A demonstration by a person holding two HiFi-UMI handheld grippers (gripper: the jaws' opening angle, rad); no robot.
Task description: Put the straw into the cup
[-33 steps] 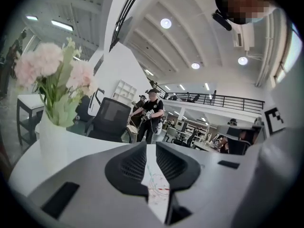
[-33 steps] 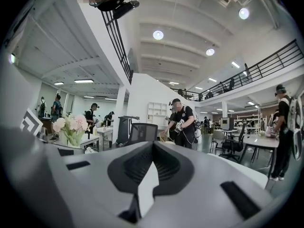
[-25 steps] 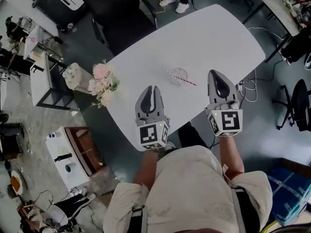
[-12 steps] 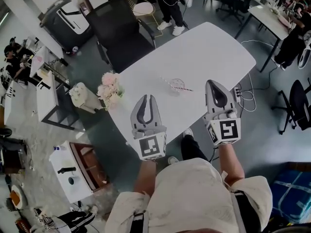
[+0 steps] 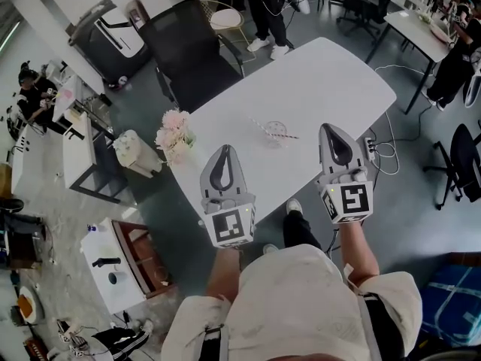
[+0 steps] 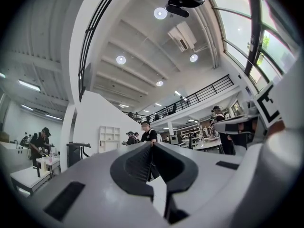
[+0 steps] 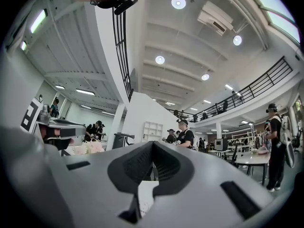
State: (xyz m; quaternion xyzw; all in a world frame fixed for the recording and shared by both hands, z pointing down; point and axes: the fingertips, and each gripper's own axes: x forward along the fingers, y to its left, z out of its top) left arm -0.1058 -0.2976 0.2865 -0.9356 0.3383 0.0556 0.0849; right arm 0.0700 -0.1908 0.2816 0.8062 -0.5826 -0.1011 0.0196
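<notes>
Jaws together on both sides, with nothing between them. The left gripper [image 5: 224,150] and the right gripper [image 5: 330,128] hang side by side over the near edge of the white table [image 5: 331,74], both empty. Each gripper view confirms it: the tips meet in a closed seam, and past them there is only hall and ceiling lights, no tabletop. So both tools are pointed up and away, not down at the work.

Out on the table sits the clear cup [image 5: 278,138], at about 2 o'clock from the left gripper's tips and 9 o'clock from the right's, nearer the right. The striped straw [image 5: 291,134] lies slantwise across it, one end poking out toward 10 o'clock and the other toward 4. From up here I cannot tell whether it rests on the rim or on the table by the cup. Either way it is lying flat and not standing in the cup. A bunch of pink flowers [image 5: 174,136] sits at the table edge at 9 o'clock from the left gripper, well out of the way.

My read is that the job is not yet started and this is the approach. The right gripper looks best placed. It needs to tip down, open, and close on the straw's free end at 4 o'clock, then lift and swing it upright so the lower end drops inside the rim. A light cup could skid, so the left gripper might do well to steady it.
</notes>
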